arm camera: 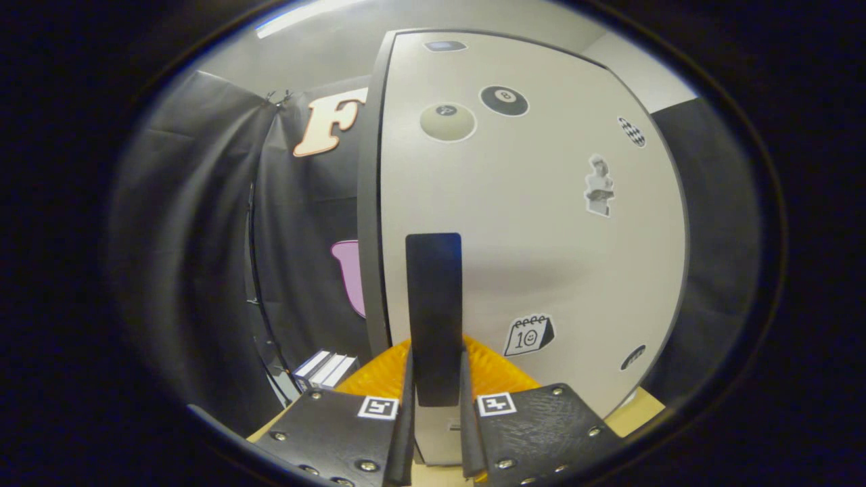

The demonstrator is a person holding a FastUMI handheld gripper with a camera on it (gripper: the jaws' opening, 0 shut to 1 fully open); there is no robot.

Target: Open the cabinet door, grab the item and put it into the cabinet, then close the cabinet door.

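we see the tool [435, 406] closed down narrow on the dark upright handle [434, 314] of the cabinet door [541, 223], one finger pressing on each side of the handle's lower end. the door is pale with a dark edge and carries stickers: two billiard balls [473, 111], a small figure [599, 186], a calendar [529, 334]. just left of the fingers lies a small striped box [325, 368] on the surface [632, 411], before the booth's black cloth wall [203, 237].
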